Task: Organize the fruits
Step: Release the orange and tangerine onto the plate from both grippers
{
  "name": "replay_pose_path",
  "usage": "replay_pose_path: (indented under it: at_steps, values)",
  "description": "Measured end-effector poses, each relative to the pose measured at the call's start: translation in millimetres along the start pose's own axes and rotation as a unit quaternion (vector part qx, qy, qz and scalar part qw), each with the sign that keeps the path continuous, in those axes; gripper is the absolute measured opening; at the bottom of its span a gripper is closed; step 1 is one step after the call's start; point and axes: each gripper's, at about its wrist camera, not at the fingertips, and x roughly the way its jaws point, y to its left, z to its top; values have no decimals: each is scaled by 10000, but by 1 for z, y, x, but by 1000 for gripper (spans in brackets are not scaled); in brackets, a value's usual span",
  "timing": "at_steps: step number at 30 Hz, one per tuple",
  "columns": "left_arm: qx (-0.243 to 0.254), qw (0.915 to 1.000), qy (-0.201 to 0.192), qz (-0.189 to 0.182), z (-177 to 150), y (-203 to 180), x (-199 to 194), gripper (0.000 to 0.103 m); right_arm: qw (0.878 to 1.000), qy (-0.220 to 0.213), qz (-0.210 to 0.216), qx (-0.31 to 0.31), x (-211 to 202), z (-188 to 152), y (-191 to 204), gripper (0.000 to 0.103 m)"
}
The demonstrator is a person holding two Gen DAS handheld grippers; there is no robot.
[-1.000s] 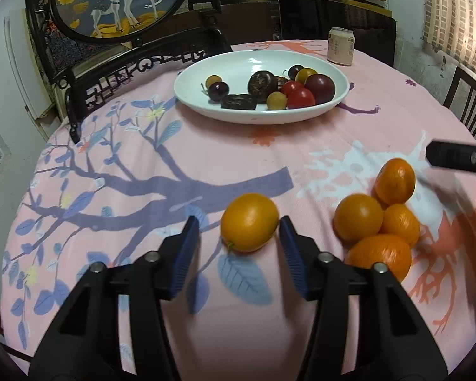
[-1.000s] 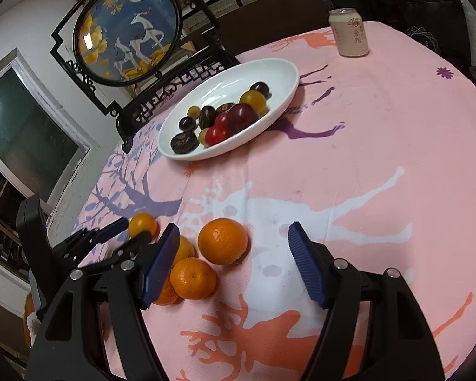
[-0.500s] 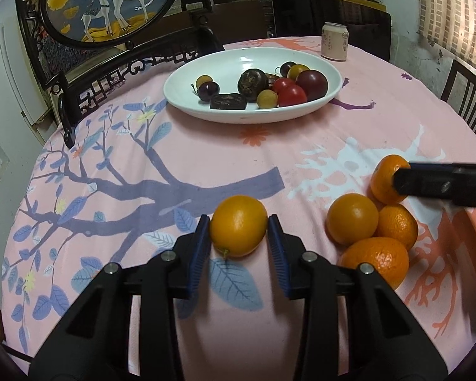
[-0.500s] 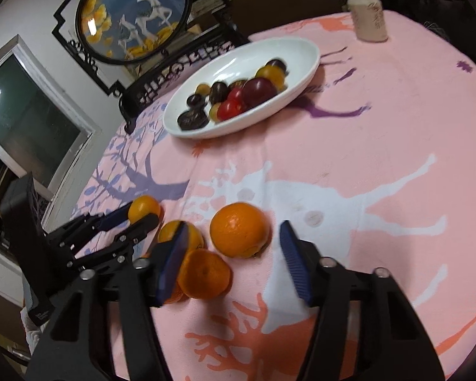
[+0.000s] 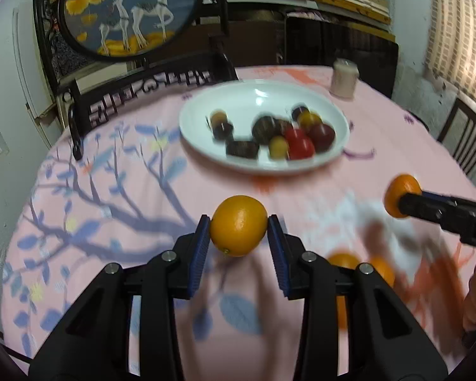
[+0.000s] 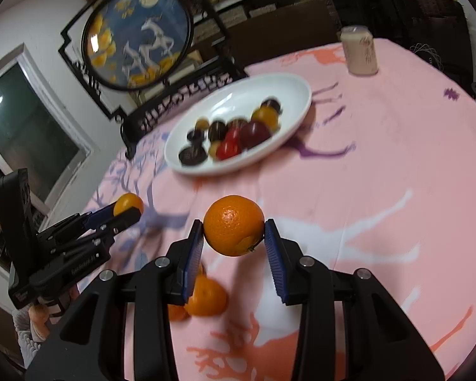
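Above the tablecloth, each gripper's jaws have just closed onto an orange.

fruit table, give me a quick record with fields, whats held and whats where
left claw: shut on an orange, jaws just closed
right claw: shut on another orange, jaws just closed
loose oranges: on the pink cloth, below the right claw
white bowl: small dark, red and yellow fruit, blurred
can: upright beyond the bowl

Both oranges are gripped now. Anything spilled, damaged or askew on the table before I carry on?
Nothing stands out. The white bowl sits level with its fruit inside, the can stands upright, and the loose oranges look whole.
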Motion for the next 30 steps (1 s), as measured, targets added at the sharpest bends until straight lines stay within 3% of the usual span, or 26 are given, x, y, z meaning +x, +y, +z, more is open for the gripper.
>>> replay_pose_path:
  at_steps: [8,17,20,25,30]
  values:
    - [-238,9997,-72,76,73,-4,43,38,9999,-157,-30,15,29,68,15,40]
    - [-594,9973,363,215,86,18,103,38,9984,28,-435,-373,98,95,24,41]
    - [-681,9968,392,167,83,23,107,38,9983,-18,-443,-389,97,92,18,62]
    - [-725,9971,9,211,83,23,85,63,9986,-361,-286,-272,64,91,12,62]
    - [-707,9973,-163,147,72,21,59,69,9992,-368,-127,-82,37,73,9,62]
